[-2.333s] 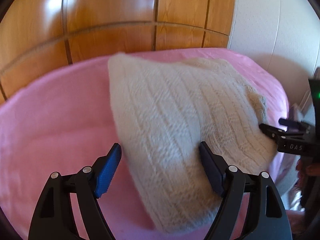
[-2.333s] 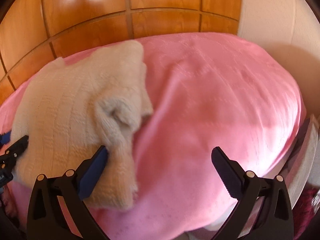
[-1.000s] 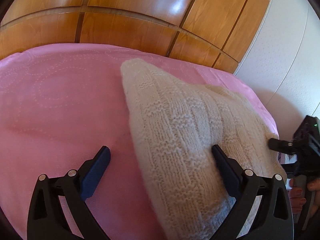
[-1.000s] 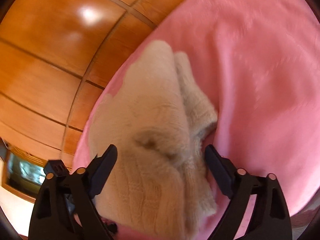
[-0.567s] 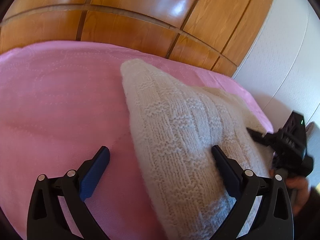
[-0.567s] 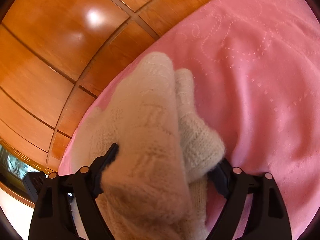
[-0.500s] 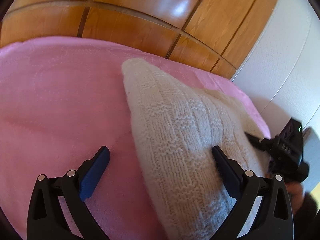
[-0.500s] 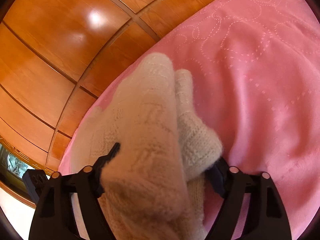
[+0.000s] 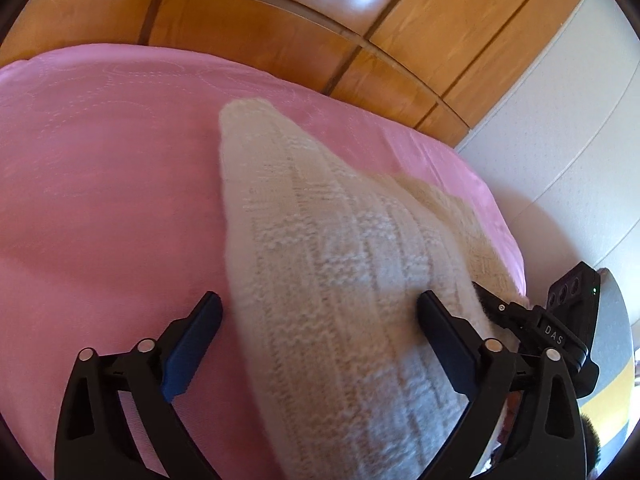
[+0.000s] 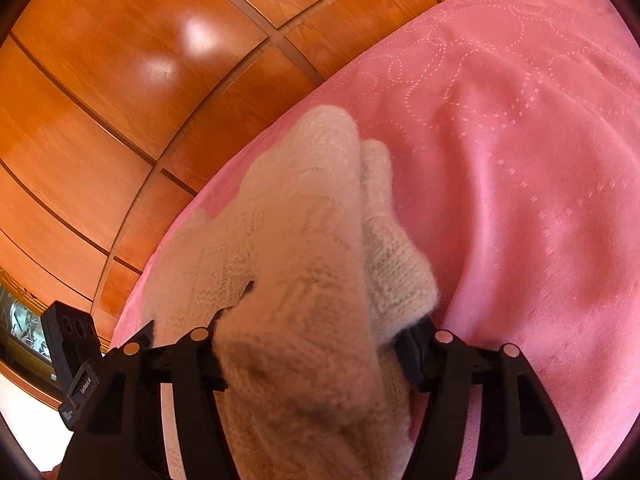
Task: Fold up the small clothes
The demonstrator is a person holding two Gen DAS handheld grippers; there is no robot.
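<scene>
A cream knitted sweater (image 9: 320,264) lies folded on a pink bedspread (image 9: 104,184). My left gripper (image 9: 320,332) is open, its jaws straddling the sweater's near left edge; the left finger (image 9: 192,344) rests on the bedspread. In the right wrist view my right gripper (image 10: 320,344) has narrowed around a thick fold of the sweater (image 10: 296,248), with knit bulging between the fingers and hiding the pads. The right gripper also shows in the left wrist view (image 9: 532,320) at the sweater's right edge.
A glossy wooden panelled wall (image 9: 280,12) runs behind the bed. A white wall (image 9: 560,152) stands to the right. The bedspread (image 10: 520,160) extends wide to the right of the sweater. The left gripper's body (image 10: 76,352) shows at the lower left.
The right gripper's jaws have closed in from wide open onto the sweater's fold. The left gripper has edged forward a little and stays open.
</scene>
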